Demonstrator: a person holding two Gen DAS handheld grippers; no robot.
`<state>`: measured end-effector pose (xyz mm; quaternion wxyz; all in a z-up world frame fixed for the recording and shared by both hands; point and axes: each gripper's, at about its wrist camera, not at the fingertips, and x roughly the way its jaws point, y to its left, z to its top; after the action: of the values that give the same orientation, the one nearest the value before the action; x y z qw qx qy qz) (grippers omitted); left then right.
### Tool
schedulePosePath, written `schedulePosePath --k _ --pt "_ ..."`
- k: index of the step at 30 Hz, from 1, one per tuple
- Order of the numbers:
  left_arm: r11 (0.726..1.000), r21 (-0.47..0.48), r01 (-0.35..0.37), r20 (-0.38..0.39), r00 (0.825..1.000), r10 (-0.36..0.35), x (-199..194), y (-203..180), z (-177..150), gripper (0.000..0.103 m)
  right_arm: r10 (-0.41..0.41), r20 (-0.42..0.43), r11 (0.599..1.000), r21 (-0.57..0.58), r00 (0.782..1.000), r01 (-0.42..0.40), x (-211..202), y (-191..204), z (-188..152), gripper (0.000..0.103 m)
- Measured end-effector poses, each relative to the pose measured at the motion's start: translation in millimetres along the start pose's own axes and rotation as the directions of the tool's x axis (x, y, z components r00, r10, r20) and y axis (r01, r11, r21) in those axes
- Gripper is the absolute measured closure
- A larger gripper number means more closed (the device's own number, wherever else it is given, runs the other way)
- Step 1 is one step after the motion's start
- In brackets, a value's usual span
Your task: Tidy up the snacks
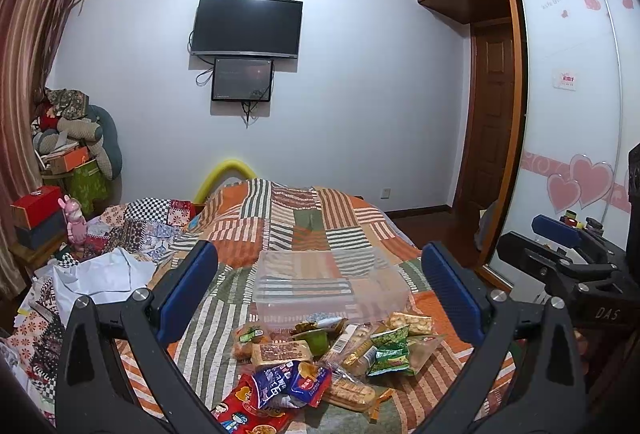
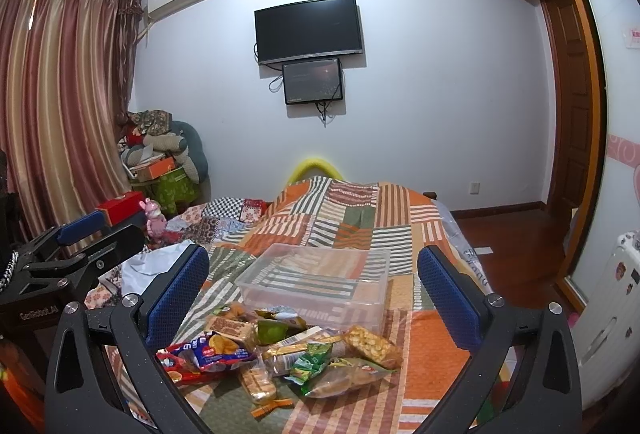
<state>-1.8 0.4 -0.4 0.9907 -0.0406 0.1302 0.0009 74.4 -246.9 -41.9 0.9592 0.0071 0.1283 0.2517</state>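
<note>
A heap of wrapped snacks [image 1: 316, 362] lies on the striped patchwork bedspread [image 1: 304, 230]; the same heap of snacks [image 2: 280, 354] shows in the right wrist view. Behind it stands a clear plastic box [image 1: 332, 286], seen again as the box [image 2: 320, 282], with nothing visible inside. My left gripper [image 1: 318, 274] hangs open above the pile and holds nothing. My right gripper [image 2: 314, 278] is likewise open and holds nothing. Each gripper appears in the other's view: the right gripper [image 1: 568, 246] at the right edge, the left gripper [image 2: 80, 238] at the left.
White paper and patterned cloths [image 1: 104, 270] lie on the bed's left side. A pink toy [image 1: 76, 222] and red box [image 1: 36, 209] sit on a bedside stand. A wardrobe with heart decals [image 1: 576, 113] lines the right. A TV [image 1: 246, 25] hangs on the far wall.
</note>
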Motion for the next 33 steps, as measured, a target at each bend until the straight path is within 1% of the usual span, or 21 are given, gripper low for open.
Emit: schedulePosePath --k 33 --pt "1.000 -0.018 0.011 -0.003 1.000 -0.011 6.7 1.0 -7.8 0.000 0.000 0.001 1.000 0.005 1.000 0.000 -3.7 5.3 2.1 0.000"
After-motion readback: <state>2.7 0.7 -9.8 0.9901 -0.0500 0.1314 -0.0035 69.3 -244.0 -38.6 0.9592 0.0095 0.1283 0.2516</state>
